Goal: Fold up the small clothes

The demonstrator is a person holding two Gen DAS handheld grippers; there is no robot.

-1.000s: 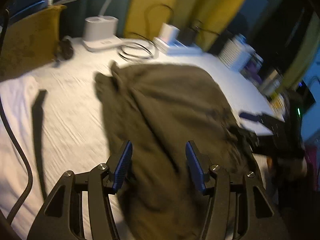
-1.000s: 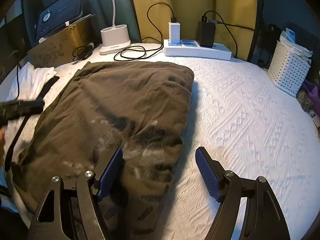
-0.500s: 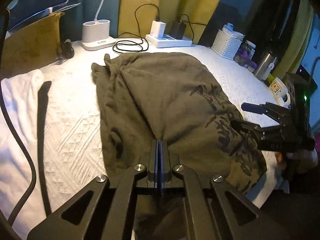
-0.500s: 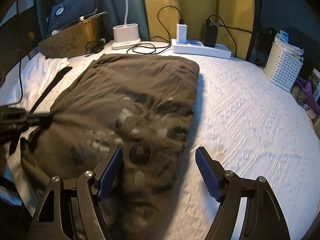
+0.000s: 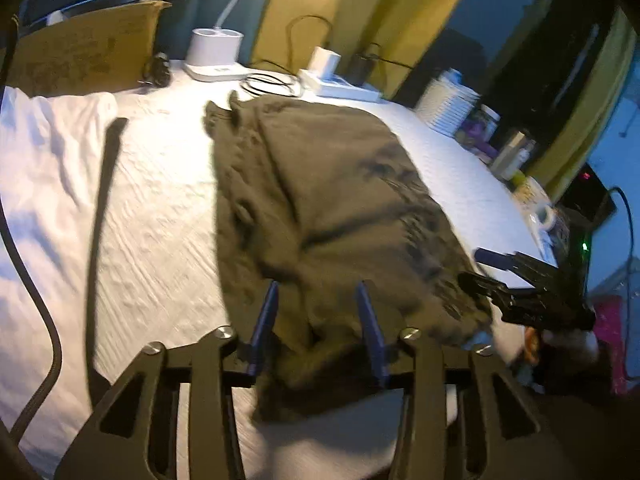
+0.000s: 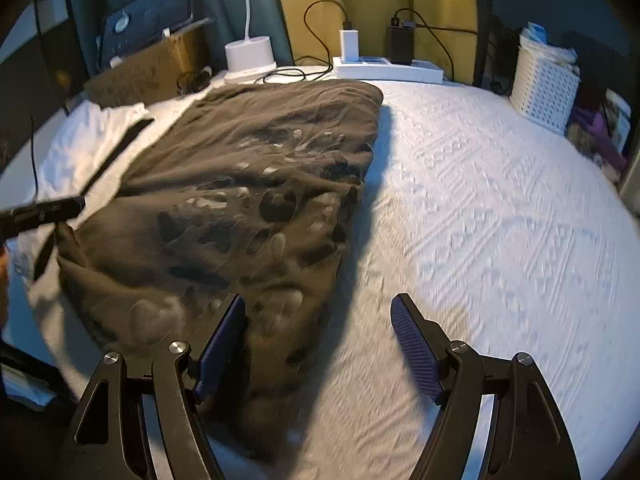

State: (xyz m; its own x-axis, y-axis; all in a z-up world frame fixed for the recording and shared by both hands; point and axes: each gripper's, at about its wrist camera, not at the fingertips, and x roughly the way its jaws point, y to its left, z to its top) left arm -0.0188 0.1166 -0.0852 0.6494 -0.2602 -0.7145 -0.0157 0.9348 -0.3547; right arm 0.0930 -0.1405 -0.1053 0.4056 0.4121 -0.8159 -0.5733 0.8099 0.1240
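Shirt (image 6: 248,208): dark olive, printed front, spread on the white bed (image 6: 500,220), long side running away from the cameras toward the power strip (image 6: 388,69).
How it handles: I judge it light, soft and limp; it wrinkles, it sags when lifted, and it is not fragile or slippery.
Where to hold: best at the near hem, one corner for each tool, pinching only the cloth edge, so the fold goes up toward the power strip.
Left tool (image 5: 318,322): open, fingers apart, nothing between them; a bunched part of the hem lies just under and between the fingers.
Right tool (image 6: 320,342): open wide, holding nothing; its left finger (image 6: 222,344) is over the shirt's near right edge, the other finger over bare bed.
Shirt and tools: near hem is close to both tools; the far end lies just before the power strip.
Beside the shirt: white cloth (image 6: 80,148) and a dark strap (image 5: 102,216), on the side away from the basket (image 6: 544,88).
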